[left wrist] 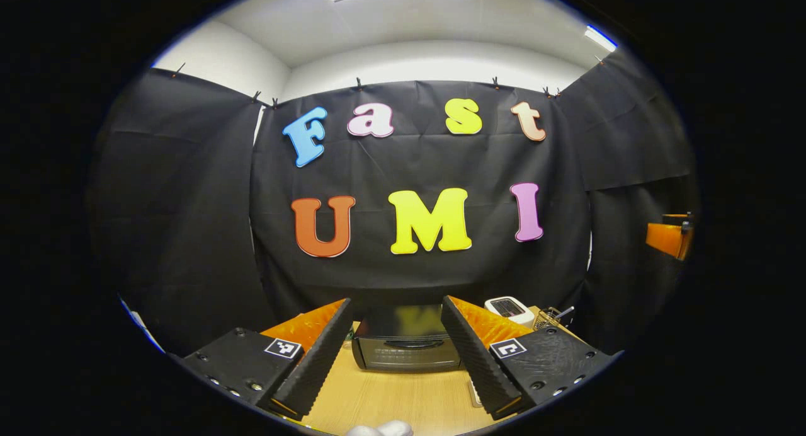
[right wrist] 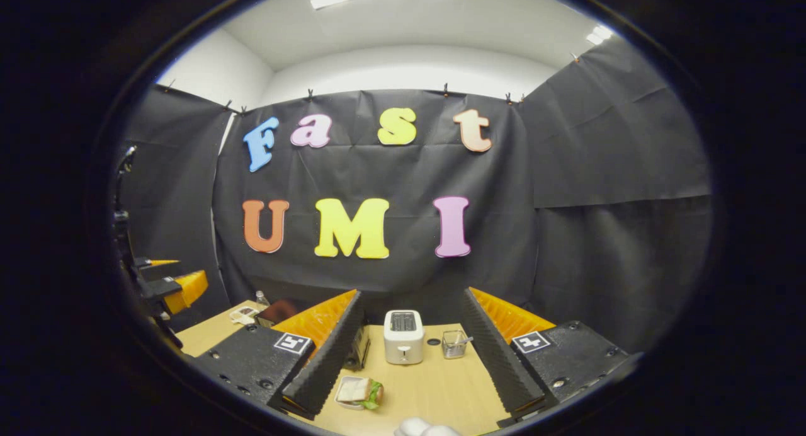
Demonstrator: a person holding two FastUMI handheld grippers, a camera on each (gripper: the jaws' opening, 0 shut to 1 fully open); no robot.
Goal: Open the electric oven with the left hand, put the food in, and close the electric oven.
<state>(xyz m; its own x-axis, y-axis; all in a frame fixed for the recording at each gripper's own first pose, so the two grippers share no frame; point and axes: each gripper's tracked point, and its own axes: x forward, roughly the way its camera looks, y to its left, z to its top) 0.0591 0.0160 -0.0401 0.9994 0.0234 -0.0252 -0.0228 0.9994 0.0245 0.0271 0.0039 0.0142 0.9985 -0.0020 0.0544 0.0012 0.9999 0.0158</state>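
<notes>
The oven (left wrist: 406,344) sits door-shut straight ahead of the left gripper (left wrist: 397,367), framed between its wide, empty jaws; the right gripper (right wrist: 409,373), jaws also wide, hangs over the sandwich (right wrist: 357,392).

I see a light wood counter (right wrist: 434,385). Straight ahead of my left hand-held gripper (left wrist: 395,360), the electric oven (left wrist: 406,344) sits on it, door shut. Ahead of my right hand-held gripper (right wrist: 412,363): white toaster (right wrist: 403,336), small wire basket (right wrist: 454,344) beside it, sandwich (right wrist: 359,392) nearer, by the left finger.
</notes>
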